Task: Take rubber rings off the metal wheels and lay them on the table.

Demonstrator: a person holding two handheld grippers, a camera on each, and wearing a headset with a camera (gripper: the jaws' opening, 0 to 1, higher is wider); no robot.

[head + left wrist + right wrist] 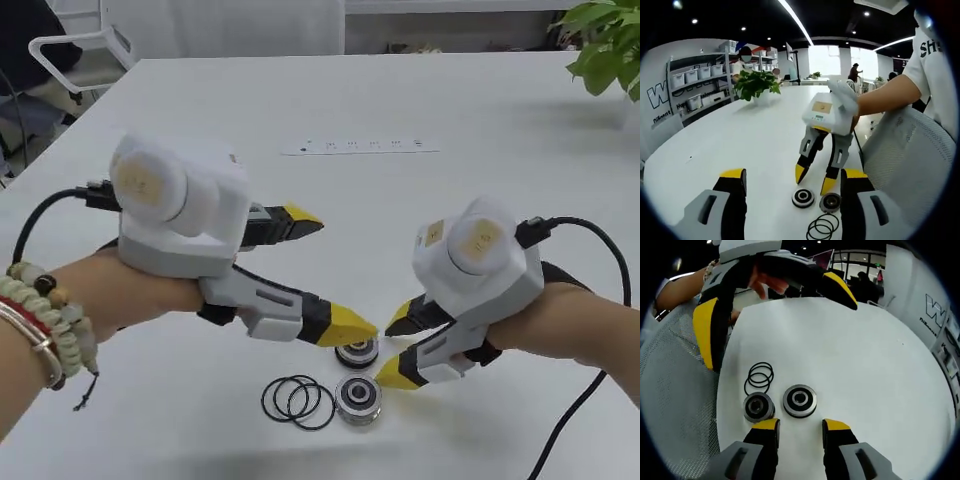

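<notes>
Black rubber rings (297, 400) lie low centre in the head view, beside two metal wheels (358, 397). My left gripper (325, 272) gapes wide, my right gripper (398, 347) half open, both empty. I'd pin one wheel with the right, then hook any ring still on it with a left tip.

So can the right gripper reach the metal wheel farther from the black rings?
Probably yes. The right gripper has open jaws, and the round silver metal wheel lies just ahead of them on bare white table. The left gripper hangs close by, though.
</notes>
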